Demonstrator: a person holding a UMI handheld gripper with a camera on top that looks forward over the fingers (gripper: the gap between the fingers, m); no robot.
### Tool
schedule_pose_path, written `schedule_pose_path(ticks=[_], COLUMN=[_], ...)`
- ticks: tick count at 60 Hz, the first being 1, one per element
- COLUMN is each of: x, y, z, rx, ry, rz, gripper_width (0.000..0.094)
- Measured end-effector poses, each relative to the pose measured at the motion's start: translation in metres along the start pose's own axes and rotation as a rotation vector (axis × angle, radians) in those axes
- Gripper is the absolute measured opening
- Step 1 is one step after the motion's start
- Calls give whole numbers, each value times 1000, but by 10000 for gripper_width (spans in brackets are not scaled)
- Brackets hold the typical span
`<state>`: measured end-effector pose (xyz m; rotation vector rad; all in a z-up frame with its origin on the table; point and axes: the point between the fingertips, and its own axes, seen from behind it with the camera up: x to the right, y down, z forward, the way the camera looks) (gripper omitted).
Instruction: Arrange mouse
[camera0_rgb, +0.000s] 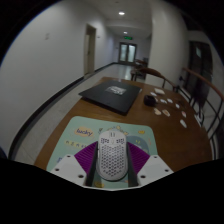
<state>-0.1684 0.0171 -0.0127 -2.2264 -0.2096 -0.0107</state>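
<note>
A white mouse (112, 157) with a honeycomb shell lies lengthwise between my two fingers. My gripper (112, 150) is shut on it, the purple pads (87, 157) pressing against both of its sides. Under and just ahead of the mouse lies a pale green mouse mat (85, 130) with small printed figures, on a brown wooden table (175, 145). The mouse's underside is hidden, so whether it rests on the mat cannot be told.
Beyond the mat a flat black rectangular thing (110, 93), like a closed laptop, lies on the table. To its right sit a small dark object (150, 100) and several small white bits (176, 108). Chairs (197, 95) stand along the table's right side; a corridor opens behind.
</note>
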Motion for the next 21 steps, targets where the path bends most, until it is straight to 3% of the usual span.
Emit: schedule_pose_path(ticks=[4,9,21], x=[5,7,4], y=[-1,-1,7], z=[-5,-20,-80], rx=[-2,1,33], ry=[-7,-41,-189], rz=[-101,-174,-191], gripper_width=[658,737,776])
